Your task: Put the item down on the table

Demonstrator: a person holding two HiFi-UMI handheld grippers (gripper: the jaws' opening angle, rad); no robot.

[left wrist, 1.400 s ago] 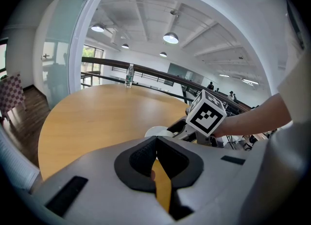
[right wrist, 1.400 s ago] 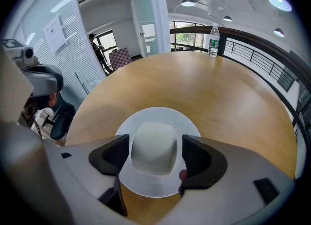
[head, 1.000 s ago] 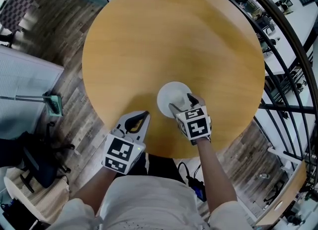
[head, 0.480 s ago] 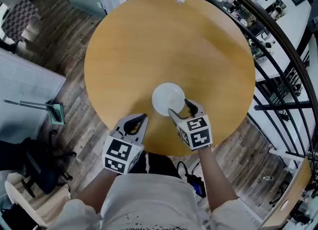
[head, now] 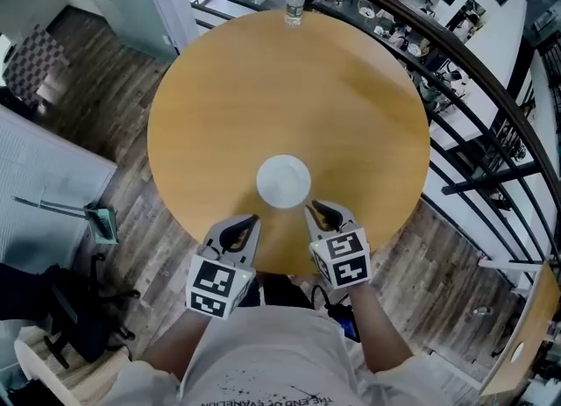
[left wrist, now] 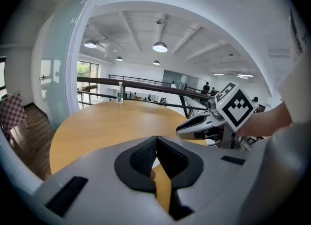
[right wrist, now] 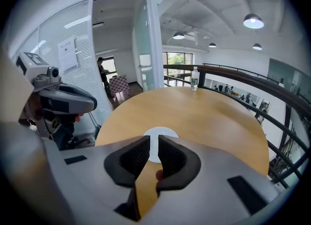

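Note:
A white plate (head: 283,181) lies flat on the round wooden table (head: 351,106), near its front edge, and nothing holds it. My right gripper (head: 319,214) hangs just short of the plate's near right rim and is clear of it. Its jaws have just been closing and now stand nearly together, with nothing between them. In the right gripper view the plate (right wrist: 163,131) shows just beyond that gripper (right wrist: 153,139). My left gripper (head: 245,229) is over the table's front edge, left of the plate. In the left gripper view its pads (left wrist: 156,139) meet on nothing.
A clear water bottle (head: 295,3) stands at the table's far edge, in front of a dark railing (head: 456,36). Wood flooring surrounds the table. A dustpan and broom (head: 96,220) lie on the floor to the left.
Both grippers have risen and drawn back toward the person. The right gripper, open at the plate's rim a second ago, has left it and closed. The plate stays on the table.

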